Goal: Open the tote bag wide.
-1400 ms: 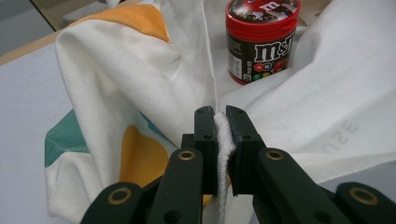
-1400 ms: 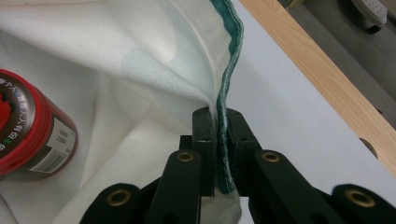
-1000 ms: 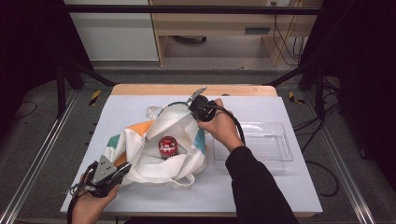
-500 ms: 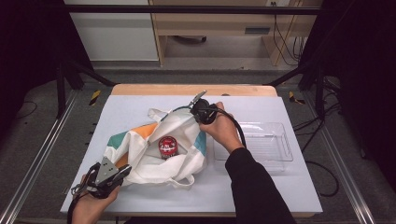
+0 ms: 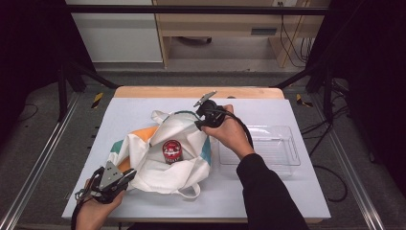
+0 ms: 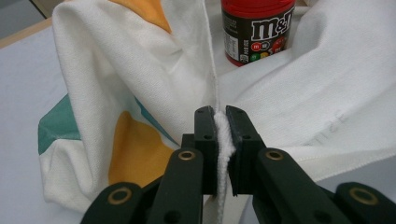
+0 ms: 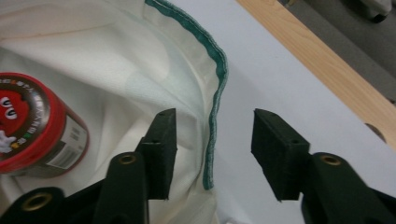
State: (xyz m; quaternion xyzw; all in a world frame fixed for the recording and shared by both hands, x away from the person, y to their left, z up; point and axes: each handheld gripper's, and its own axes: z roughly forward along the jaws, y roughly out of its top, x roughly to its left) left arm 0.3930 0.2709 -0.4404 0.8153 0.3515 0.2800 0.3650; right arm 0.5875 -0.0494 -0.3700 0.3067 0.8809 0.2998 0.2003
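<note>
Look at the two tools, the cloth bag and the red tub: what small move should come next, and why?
Probably the right tool should draw back off the bag's green-edged rim. Its jaws have just been opening, and that rim lies slack between them, unpressed. The left tool is shut on the bag at its near edge, so the bag is held. The red tub stands on the cloth in the open bag.

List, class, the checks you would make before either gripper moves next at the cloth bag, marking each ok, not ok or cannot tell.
1. Left gripper clamped on the bag edge: ok.
2. Right gripper gripping the bag's green rim: not ok; its jaws have just been opening, the rim loose between them.
3. Red candy jar upright in the bag: ok.
4. Clear tray free beside the bag: ok.
</note>
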